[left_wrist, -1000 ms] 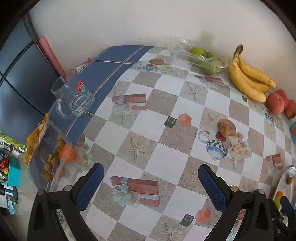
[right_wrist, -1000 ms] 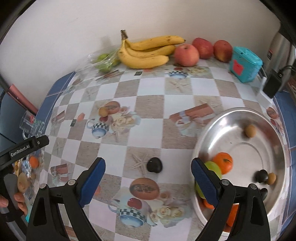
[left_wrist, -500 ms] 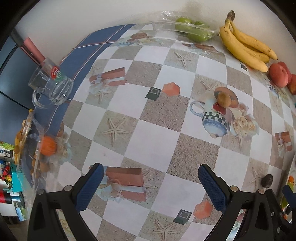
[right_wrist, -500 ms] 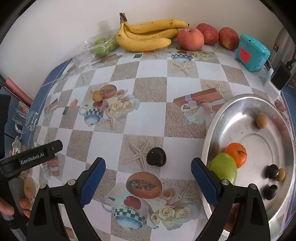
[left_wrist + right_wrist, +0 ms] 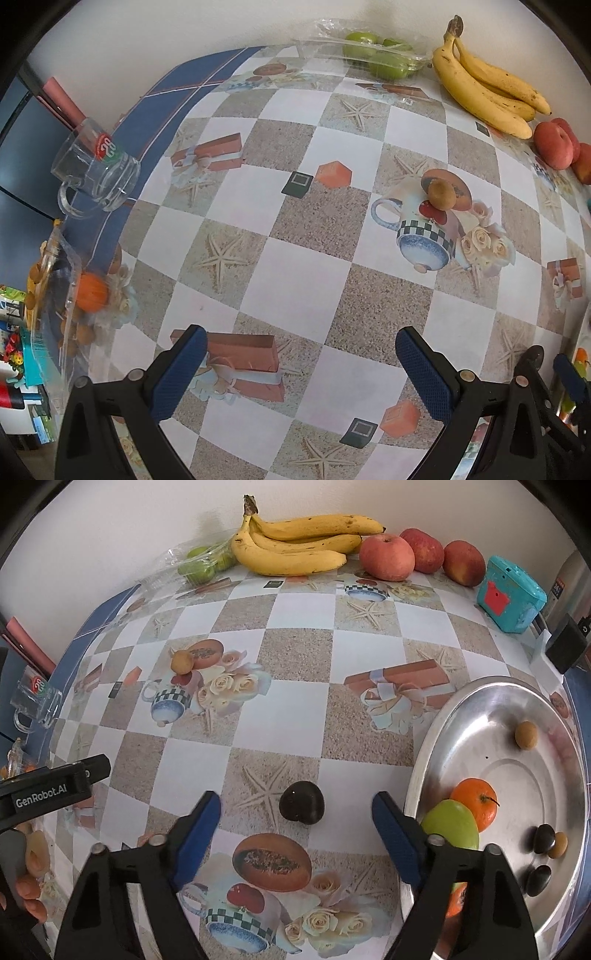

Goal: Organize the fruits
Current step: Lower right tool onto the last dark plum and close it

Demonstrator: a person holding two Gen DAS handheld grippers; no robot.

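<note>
A dark plum [image 5: 301,802] lies on the patterned tablecloth, just beyond and between the blue fingers of my right gripper [image 5: 295,812]. Its jaws are closing, with both pads still apart from the plum. To the right, a steel bowl [image 5: 480,701] holds an orange [image 5: 476,803], a green apple [image 5: 450,825] and several small fruits. A small brown fruit [image 5: 441,194] [image 5: 181,661] rests on the printed teapot. My left gripper [image 5: 301,363] hangs open over bare cloth with nothing between its fingers.
Bananas [image 5: 295,546], red apples [image 5: 388,555] and bagged green fruit [image 5: 201,565] line the back wall. A turquoise box [image 5: 509,594] stands at the back right. A glass mug [image 5: 94,170] and a clear tray of fruit [image 5: 70,295] sit at the table's left edge.
Both grippers have sunk closer to the table. The right gripper's fingers have drawn inward, and the dark plum now lies nearer to them. The left gripper stays open.
</note>
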